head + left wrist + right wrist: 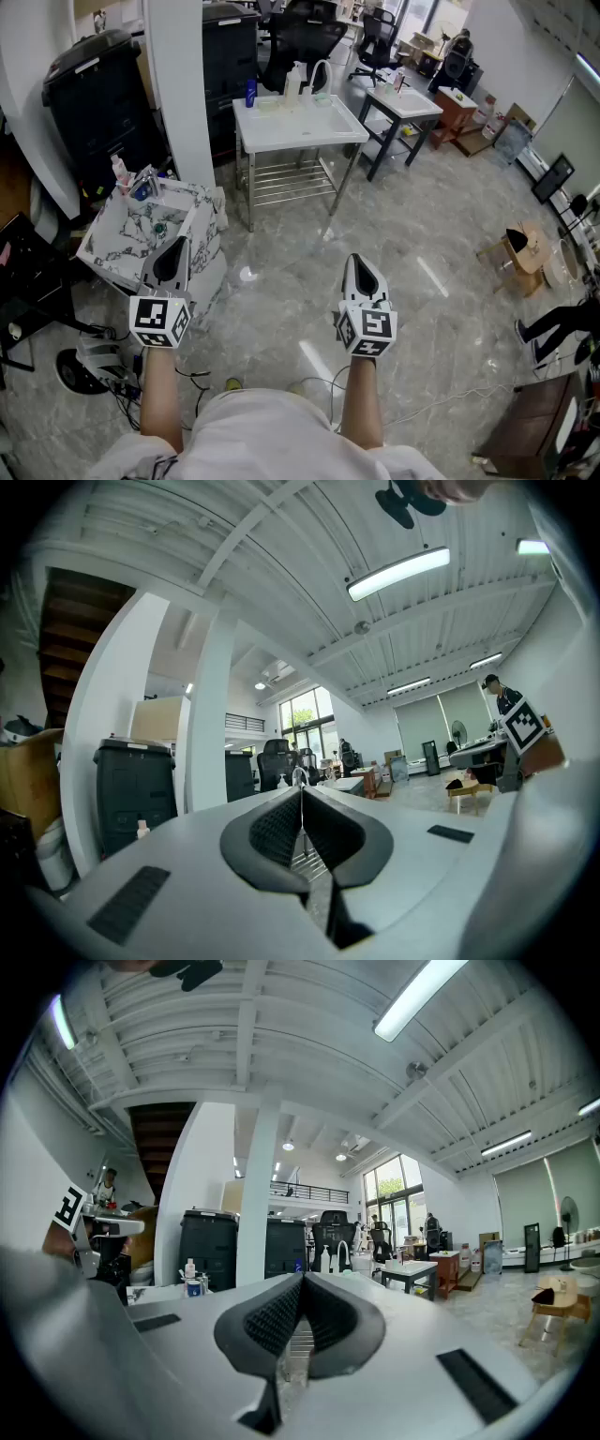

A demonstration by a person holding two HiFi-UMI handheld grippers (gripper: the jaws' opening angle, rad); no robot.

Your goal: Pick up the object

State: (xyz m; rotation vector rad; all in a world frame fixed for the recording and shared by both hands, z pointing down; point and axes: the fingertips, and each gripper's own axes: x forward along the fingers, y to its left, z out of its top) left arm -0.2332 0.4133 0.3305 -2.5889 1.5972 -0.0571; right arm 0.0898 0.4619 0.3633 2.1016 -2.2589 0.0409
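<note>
I hold both grippers out over the grey marble floor, well short of any table. My left gripper (175,246) is shut with nothing in it, its tip over the near corner of the marbled basin stand (108,246). My right gripper (357,262) is also shut and empty, pointing toward the white sink table (298,124). In the left gripper view the black pads (302,832) meet; in the right gripper view the pads (300,1316) meet too. Small bottles (120,174) stand on the basin stand; more bottles (292,81) stand on the sink table.
A white pillar (178,89) rises between two black bins (91,89). Office chairs (302,42) and a black-framed desk (405,105) stand behind the sink table. A small wooden stool (515,262) is at right. Cables and a wheeled base (89,361) lie by my left leg.
</note>
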